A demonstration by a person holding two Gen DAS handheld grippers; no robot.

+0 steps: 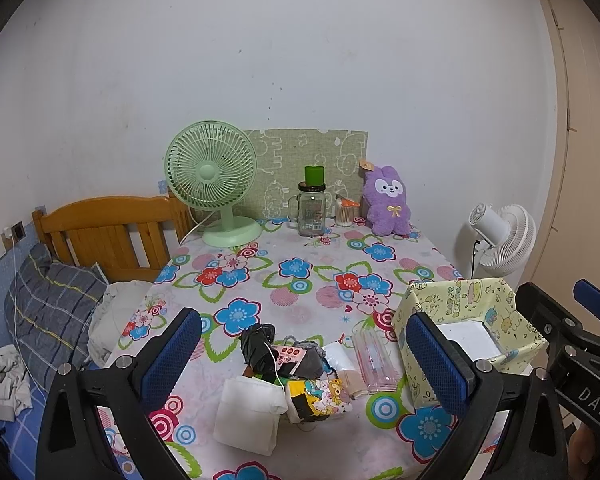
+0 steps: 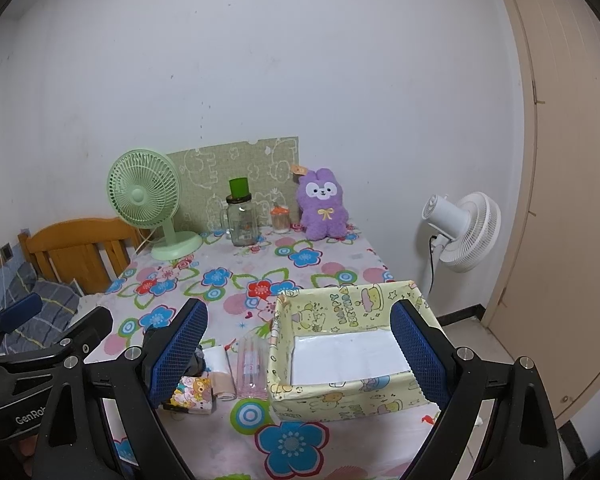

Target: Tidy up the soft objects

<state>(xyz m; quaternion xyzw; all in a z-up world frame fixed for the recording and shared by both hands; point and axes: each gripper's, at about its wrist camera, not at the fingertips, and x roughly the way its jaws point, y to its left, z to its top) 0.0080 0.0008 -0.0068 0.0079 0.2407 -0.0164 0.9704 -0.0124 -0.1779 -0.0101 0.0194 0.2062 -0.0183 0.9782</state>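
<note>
A heap of small soft items lies near the table's front edge: a white pouch [image 1: 248, 414], a cartoon-print packet [image 1: 320, 398] [image 2: 192, 394], a black bag [image 1: 256, 346], grey cloth [image 1: 312, 362] and a clear pink case [image 1: 374, 360] [image 2: 251, 368]. To their right stands a yellow printed box [image 1: 472, 320] [image 2: 340, 308] with a white floor. My left gripper [image 1: 308, 364] hangs open above the heap, nothing between its fingers. My right gripper [image 2: 300, 356] is open over the box's left wall. A purple plush rabbit [image 1: 386, 202] [image 2: 324, 210] sits at the table's back.
At the back of the floral table [image 1: 300, 272] stand a green desk fan [image 1: 212, 184], a glass jar [image 1: 311, 210] with a green cup on top, and a cotton-swab tub [image 1: 346, 214]. A bed with a wooden headboard [image 1: 104, 232] is left; a white floor fan [image 2: 464, 232] is right.
</note>
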